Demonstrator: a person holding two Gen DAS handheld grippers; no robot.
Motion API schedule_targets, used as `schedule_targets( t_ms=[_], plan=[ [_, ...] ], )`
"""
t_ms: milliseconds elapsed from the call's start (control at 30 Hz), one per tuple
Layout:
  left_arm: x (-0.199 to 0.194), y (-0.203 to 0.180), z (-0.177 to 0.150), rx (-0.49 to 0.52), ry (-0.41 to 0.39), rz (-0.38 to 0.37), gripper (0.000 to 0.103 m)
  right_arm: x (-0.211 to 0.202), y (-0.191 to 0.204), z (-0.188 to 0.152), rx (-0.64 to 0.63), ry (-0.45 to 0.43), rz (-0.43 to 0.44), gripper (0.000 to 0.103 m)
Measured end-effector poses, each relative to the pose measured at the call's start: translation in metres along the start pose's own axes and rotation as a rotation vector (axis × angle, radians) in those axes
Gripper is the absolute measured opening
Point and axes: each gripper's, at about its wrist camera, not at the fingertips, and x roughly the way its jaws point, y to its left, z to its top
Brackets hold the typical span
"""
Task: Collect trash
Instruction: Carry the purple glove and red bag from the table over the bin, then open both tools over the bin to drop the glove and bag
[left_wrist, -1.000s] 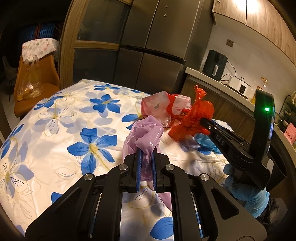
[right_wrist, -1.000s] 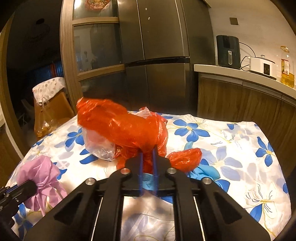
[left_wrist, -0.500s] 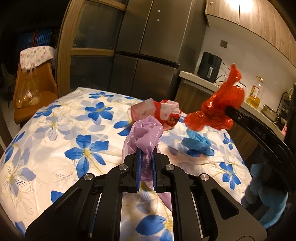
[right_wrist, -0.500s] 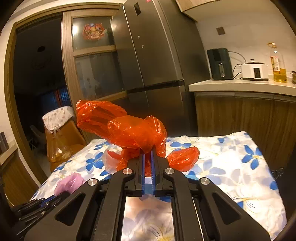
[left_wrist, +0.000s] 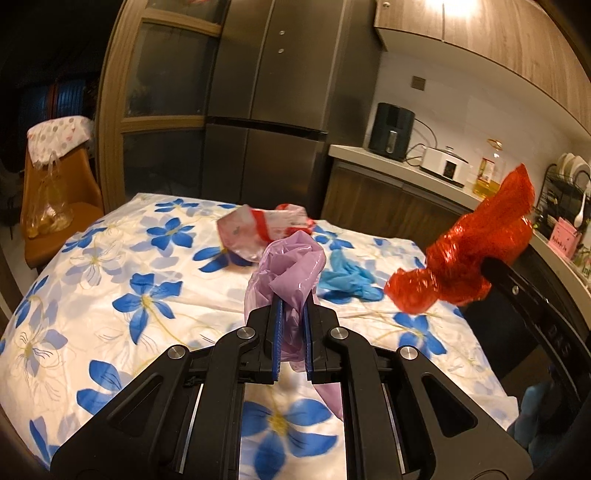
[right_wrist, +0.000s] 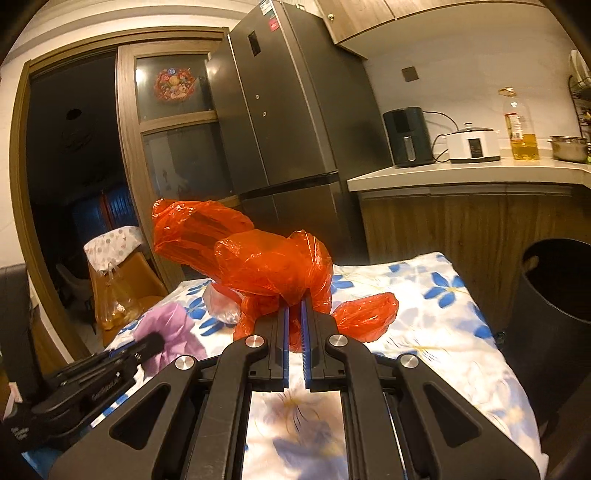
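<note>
Dangling loose from the right gripper (right_wrist: 294, 314), the red plastic bag (right_wrist: 266, 266) is pinched by closed fingers; its slick tail could slip before reaching the black bin (right_wrist: 550, 295) at three o'clock. The left gripper (left_wrist: 293, 310) clamps a purple bag (left_wrist: 291, 273) over the floral bench (left_wrist: 110, 258).

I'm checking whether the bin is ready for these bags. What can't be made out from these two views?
- Black bin, right wrist view: the frame edge cuts it off; its dark inside hides any contents.
- Blue trash, left wrist view: partly behind the purple bag, too crumpled to identify.
- Red bag: crumpled; contents unseen.
</note>
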Motion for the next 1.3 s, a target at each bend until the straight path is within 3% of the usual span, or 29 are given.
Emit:
schedule_targets(
  t_ms=[267,600,1033,1300],
  plan=[
    [-0.009,-0.047,0.002,0.064,-0.02,-0.054,0.009,-0.04,-0.03,0.001,0.019,-0.044,-0.065,0.006],
    [0.007,-0.123,0.008,0.156,-0.028,-0.173,0.009,-0.072,-0.087,0.01,0.074,-0.102,-0.21,0.006],
    [0.035,-0.242,0.015,0.272,-0.089,-0.426,0.009,-0.1,-0.179,0.031,0.146,-0.204,-0.467,0.006],
    [0.07,-0.3,0.009,0.281,-0.053,-0.544,0.009,-0.1,-0.213,0.032,0.18,-0.21,-0.542,0.006]
  ],
)
